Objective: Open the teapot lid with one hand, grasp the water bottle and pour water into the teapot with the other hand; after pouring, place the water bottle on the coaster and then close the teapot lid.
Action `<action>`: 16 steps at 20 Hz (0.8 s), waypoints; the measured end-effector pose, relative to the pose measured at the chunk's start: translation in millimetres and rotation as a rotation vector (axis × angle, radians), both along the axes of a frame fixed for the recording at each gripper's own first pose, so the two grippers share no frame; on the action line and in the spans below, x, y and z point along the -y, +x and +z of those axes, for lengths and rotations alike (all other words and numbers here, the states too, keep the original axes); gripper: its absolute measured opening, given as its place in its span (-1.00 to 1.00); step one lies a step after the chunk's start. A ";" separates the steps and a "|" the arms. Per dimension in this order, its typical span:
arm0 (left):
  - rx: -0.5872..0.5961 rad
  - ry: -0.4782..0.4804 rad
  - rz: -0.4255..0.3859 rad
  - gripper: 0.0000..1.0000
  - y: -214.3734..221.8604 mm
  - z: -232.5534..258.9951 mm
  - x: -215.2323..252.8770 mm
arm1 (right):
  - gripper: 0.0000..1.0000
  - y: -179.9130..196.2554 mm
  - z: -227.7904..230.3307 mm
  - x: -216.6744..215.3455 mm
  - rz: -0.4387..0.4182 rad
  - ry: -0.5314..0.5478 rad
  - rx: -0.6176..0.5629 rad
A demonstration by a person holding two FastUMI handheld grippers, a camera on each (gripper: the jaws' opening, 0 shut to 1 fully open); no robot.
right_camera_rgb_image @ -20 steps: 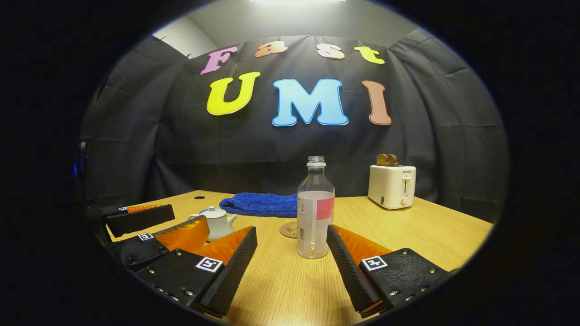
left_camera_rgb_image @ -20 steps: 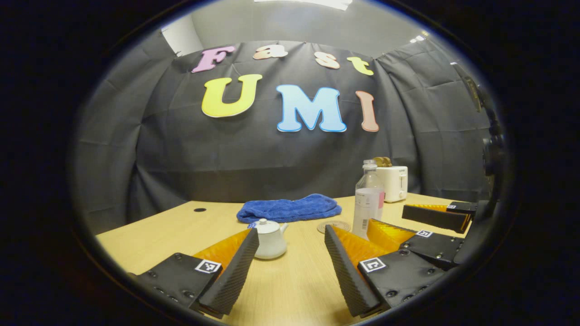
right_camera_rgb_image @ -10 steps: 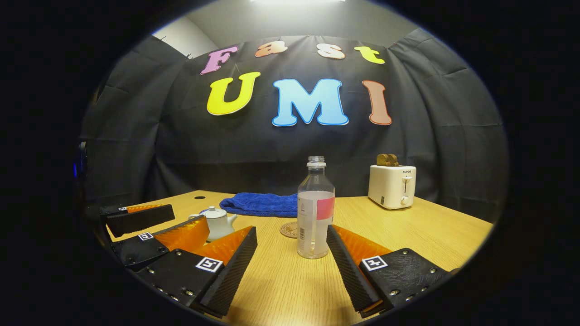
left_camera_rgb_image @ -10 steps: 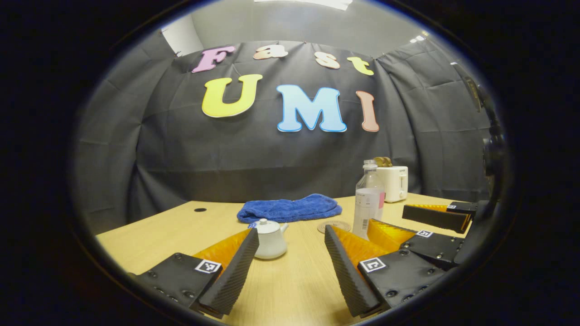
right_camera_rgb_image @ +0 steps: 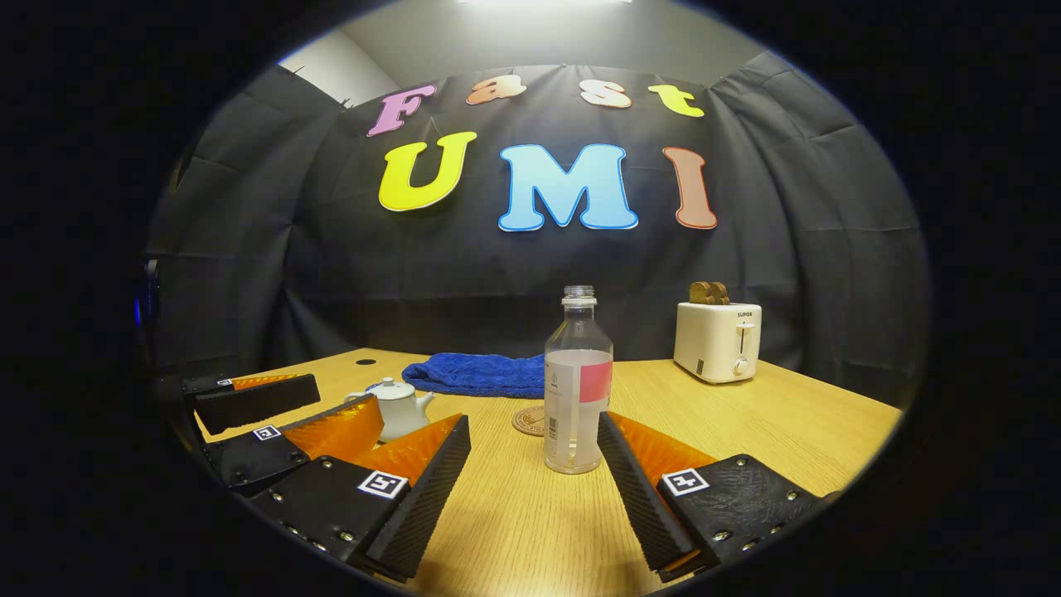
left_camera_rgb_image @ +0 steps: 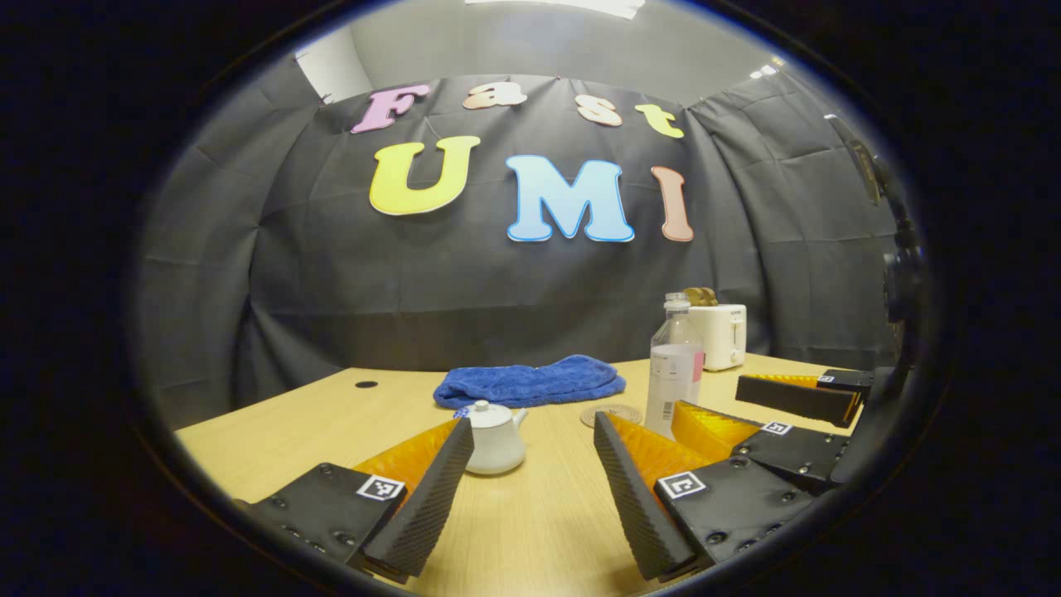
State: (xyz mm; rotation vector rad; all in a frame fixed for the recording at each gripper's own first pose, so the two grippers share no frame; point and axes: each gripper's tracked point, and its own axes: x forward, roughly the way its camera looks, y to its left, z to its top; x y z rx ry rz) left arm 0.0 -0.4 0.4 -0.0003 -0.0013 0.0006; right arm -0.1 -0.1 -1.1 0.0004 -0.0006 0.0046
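Observation:
A small white teapot [left_camera_rgb_image: 495,439] with its lid on stands on the wooden table [left_camera_rgb_image: 530,531], just ahead of my open left gripper [left_camera_rgb_image: 535,427] and close to its left finger. The teapot [right_camera_rgb_image: 398,408] also shows in the right gripper view, beyond the left gripper [right_camera_rgb_image: 311,396]. A clear uncapped water bottle [right_camera_rgb_image: 577,392], partly filled, stands upright just ahead of my open right gripper [right_camera_rgb_image: 535,423], nearer its right finger. A round coaster [right_camera_rgb_image: 530,420] lies behind the bottle. In the left gripper view the bottle [left_camera_rgb_image: 675,367], the coaster [left_camera_rgb_image: 611,414] and the right gripper [left_camera_rgb_image: 758,406] sit to the right.
A blue towel [left_camera_rgb_image: 530,383] lies folded behind the teapot. A white toaster [right_camera_rgb_image: 718,338] holding toast stands at the back right. A small dark hole [left_camera_rgb_image: 365,385] marks the table at the back left. The black cloth wall closes off the far side.

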 end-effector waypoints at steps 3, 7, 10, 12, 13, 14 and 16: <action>0.000 0.000 -0.011 0.92 1.0 0.4 0.8 | 0.91 -0.3 1.2 -4.3 0.026 0.007 0.002; -0.023 -0.024 -0.018 0.92 4.2 -3.2 -0.7 | 0.92 1.2 -1.6 -3.5 0.033 0.021 -0.009; -0.032 -0.056 0.000 0.92 4.8 0.6 -10.0 | 0.92 5.9 -4.6 7.2 0.011 0.030 -0.045; -0.016 -0.052 0.013 0.92 10.9 9.9 -22.9 | 0.91 9.5 0.8 13.4 -0.001 0.028 -0.049; -0.010 -0.048 0.010 0.92 17.3 14.9 -25.6 | 0.91 11.4 4.7 17.0 -0.008 0.027 -0.046; -0.010 -0.042 0.007 0.90 26.5 23.0 -27.7 | 0.91 13.9 10.9 20.6 -0.013 0.027 -0.042; -0.011 -0.027 0.013 0.90 49.1 38.3 -31.5 | 0.92 18.3 25.9 26.6 -0.026 0.020 -0.023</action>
